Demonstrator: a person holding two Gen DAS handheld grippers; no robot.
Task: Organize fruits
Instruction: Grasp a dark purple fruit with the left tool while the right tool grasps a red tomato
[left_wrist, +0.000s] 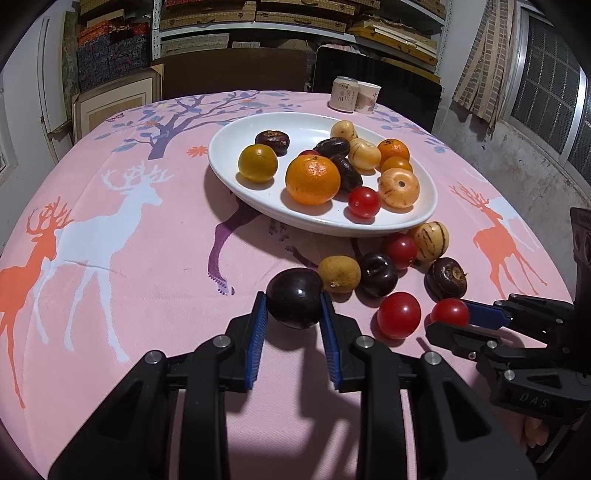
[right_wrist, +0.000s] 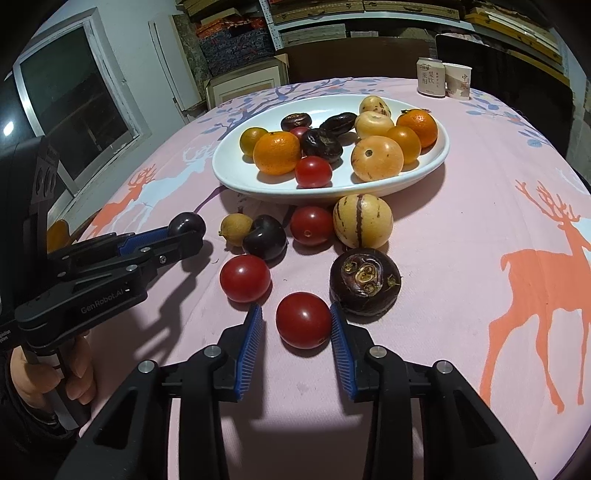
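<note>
The left tongs (left_wrist: 293, 304) clench a dark plum (left_wrist: 294, 297) above the table (left_wrist: 147, 295). The right tongs (right_wrist: 297, 321) straddle a red tomato (right_wrist: 303, 319), whether gripping, I cannot tell. Open cloth lies left of the plate (left_wrist: 229, 162).

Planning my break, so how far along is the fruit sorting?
About a dozen fruits already sit in the white plate. In hand: the left gripper clamps a dark plum; the right gripper straddles a cherry tomato, not yet squeezed. Left: six more loose fruits on the tablecloth beside the plate.
</note>
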